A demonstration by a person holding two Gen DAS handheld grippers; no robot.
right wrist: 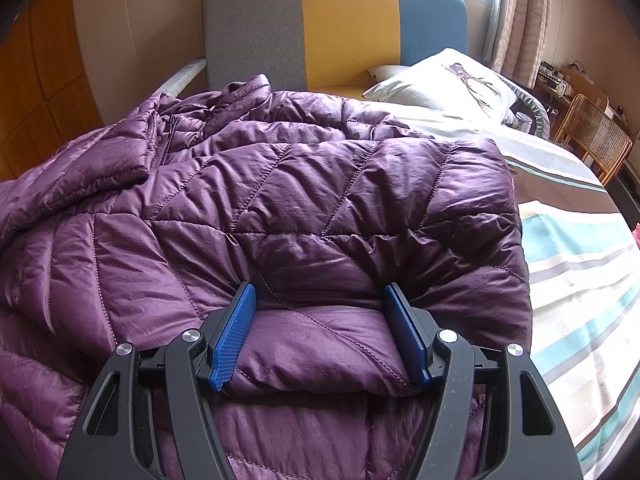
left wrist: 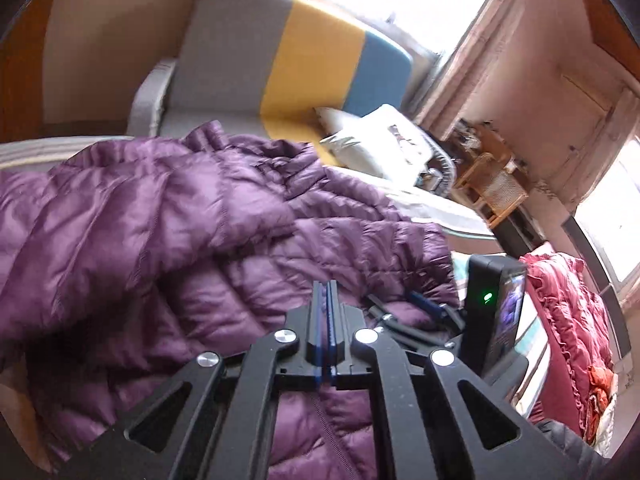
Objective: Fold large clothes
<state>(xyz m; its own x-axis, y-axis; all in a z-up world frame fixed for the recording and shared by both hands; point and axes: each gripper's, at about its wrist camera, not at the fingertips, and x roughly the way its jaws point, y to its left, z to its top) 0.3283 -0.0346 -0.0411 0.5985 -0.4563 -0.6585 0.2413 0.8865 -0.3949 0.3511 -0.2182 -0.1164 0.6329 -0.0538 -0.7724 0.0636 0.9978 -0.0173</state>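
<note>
A puffy purple quilted jacket (left wrist: 200, 220) lies spread over the bed, its collar toward the headboard. In the right wrist view the jacket (right wrist: 300, 184) fills the middle. My right gripper (right wrist: 320, 292) stands wide, its blue pads (right wrist: 236, 332) pressed into a thick folded edge of the jacket that bulges between them. My left gripper (left wrist: 329, 292) hovers over the jacket with its blue pads nearly together and nothing between them. The right gripper (left wrist: 400, 306) also shows low at the right of the left wrist view, resting on the jacket.
The bed has a striped sheet (right wrist: 580, 260) and a grey, yellow and blue headboard (right wrist: 340, 20). A white pillow (right wrist: 444, 80) lies by the headboard. A cane chair (right wrist: 596, 132) stands at the far right. A red ruffled quilt (left wrist: 568, 320) lies beside the bed.
</note>
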